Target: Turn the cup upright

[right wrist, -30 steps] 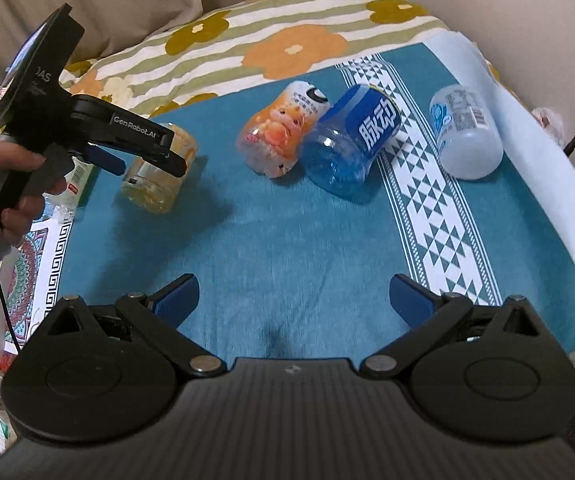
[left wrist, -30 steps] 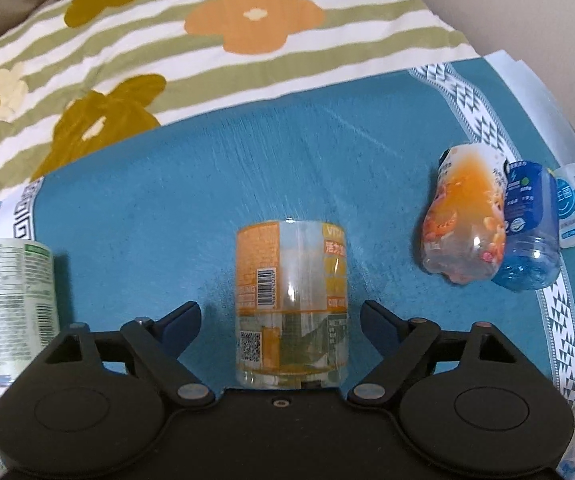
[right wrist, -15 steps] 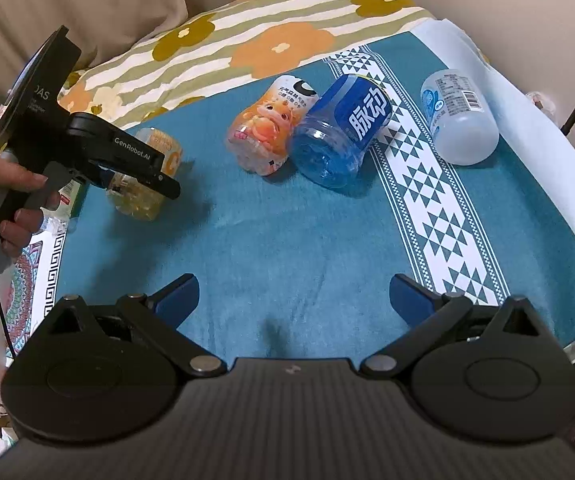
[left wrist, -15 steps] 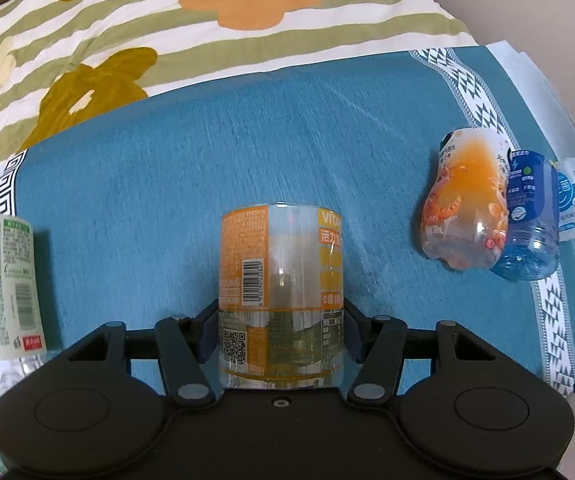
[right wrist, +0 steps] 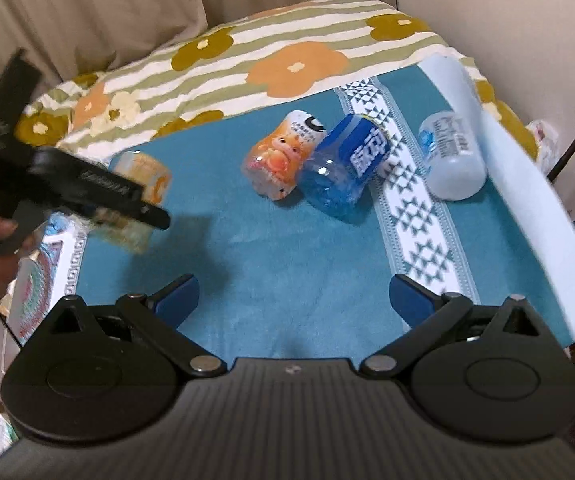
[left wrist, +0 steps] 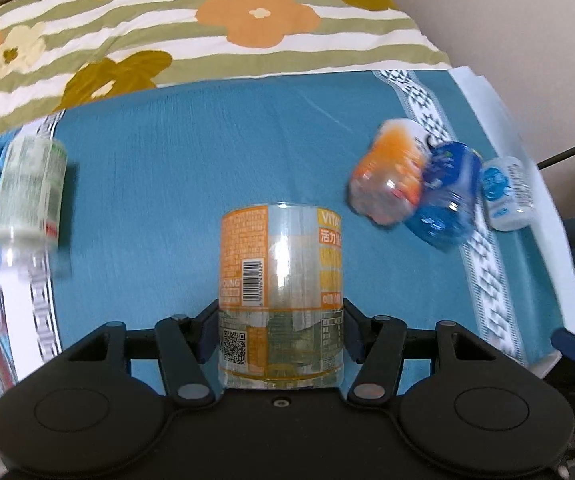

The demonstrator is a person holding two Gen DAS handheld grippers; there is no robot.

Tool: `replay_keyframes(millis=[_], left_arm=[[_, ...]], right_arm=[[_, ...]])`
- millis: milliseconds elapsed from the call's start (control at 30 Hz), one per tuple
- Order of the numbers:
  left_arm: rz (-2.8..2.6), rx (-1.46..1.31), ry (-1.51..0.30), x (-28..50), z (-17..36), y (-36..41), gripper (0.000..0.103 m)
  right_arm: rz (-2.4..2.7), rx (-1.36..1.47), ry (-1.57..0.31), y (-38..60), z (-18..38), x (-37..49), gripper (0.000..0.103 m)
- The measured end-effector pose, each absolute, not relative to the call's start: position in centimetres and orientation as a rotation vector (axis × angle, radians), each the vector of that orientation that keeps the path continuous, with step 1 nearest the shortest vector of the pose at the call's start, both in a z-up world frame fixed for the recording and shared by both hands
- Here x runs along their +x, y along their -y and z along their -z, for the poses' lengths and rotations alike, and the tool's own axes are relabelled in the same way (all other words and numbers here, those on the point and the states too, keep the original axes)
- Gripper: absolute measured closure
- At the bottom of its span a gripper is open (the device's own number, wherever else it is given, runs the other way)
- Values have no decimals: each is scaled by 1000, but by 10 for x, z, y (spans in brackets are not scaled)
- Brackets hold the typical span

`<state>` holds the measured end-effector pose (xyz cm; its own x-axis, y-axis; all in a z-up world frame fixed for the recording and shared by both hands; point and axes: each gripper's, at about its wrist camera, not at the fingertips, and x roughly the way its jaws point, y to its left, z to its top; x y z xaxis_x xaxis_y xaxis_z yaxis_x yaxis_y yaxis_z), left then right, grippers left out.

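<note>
The cup is a clear cut-off bottle with an orange and yellow label point(left wrist: 281, 292). My left gripper point(left wrist: 281, 334) is shut on its lower part and holds it off the blue cloth point(left wrist: 191, 184). In the right wrist view the cup point(right wrist: 139, 200) sits tilted in the left gripper point(right wrist: 135, 208) at the far left, blurred by motion. My right gripper point(right wrist: 293, 300) is open and empty, low over the near part of the cloth.
An orange cartoon cup point(right wrist: 281, 160), a blue cup point(right wrist: 347, 168) and a pale clear cup point(right wrist: 449, 160) lie on their sides at the right of the cloth. A green-labelled bottle point(left wrist: 29, 196) lies at the left. A flowered pillow point(right wrist: 271, 64) lies behind.
My left gripper closed on the orange-labelled cup, then lifted it off the cloth and is moving. The right gripper stayed open and drew slightly nearer to the cups.
</note>
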<state>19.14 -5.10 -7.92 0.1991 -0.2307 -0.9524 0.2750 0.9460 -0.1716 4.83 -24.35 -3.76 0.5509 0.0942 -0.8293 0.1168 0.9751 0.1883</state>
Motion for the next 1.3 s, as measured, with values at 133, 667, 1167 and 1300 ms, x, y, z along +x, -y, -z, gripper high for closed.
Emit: replay_keyframes(millis=[133, 667, 1167, 1300], left_arm=[[325, -44, -1330, 166, 81, 56, 40], [217, -110, -1373, 131, 138, 93, 40], [197, -56, -1303, 122, 124, 98, 9], [194, -42, -1286, 112, 112, 91, 8]], right_arm=[[-23, 185, -999, 251, 33, 46, 0], [-114, 127, -1065, 290, 62, 42, 0], [-146, 153, -1053, 296, 60, 45, 0], [-101, 147, -1043, 298, 50, 50, 0]])
